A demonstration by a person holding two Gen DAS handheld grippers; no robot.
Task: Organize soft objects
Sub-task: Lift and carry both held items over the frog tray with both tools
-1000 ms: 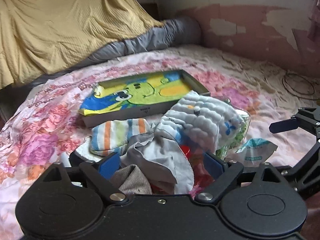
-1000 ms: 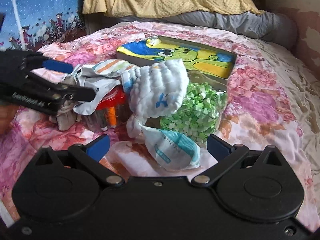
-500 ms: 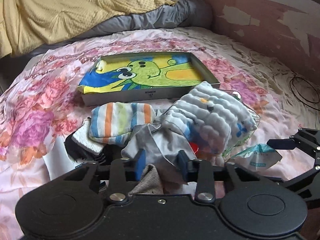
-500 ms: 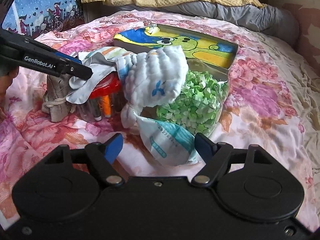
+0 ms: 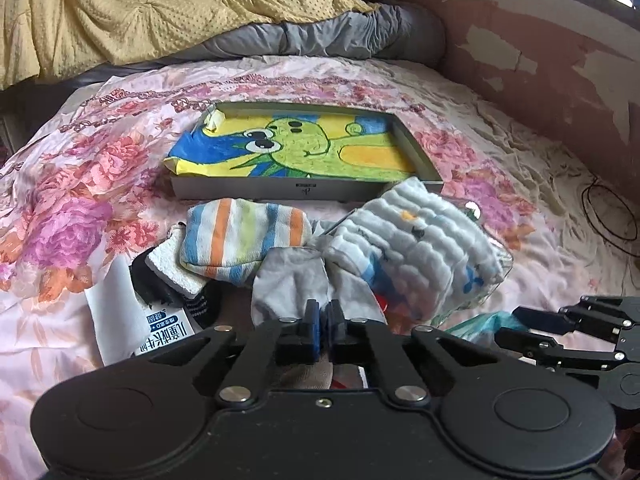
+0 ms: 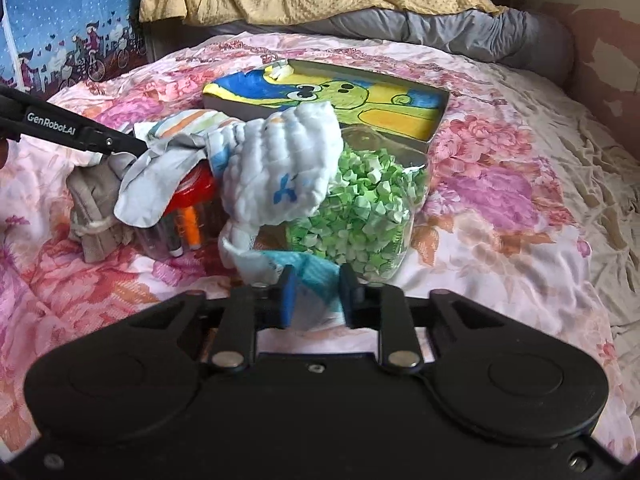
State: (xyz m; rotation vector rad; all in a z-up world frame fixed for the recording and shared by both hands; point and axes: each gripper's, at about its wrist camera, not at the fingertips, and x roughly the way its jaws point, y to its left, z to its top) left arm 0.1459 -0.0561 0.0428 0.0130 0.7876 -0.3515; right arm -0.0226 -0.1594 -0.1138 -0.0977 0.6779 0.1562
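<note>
Within the last second both sets of fingers have closed: the left gripper [image 5: 323, 318] is now clenched on the edge of the grey cloth [image 5: 292, 284] in the pile on the bed [image 5: 500, 152], and the right gripper [image 6: 316, 290] is nearly closed around the teal-and-white packet [image 6: 304, 270]. Both pieces look ready to lift toward the tray [image 5: 304, 192]. The left gripper's body hides how much cloth is caught, and whether the right fingers truly pinch the packet is unclear.
</note>
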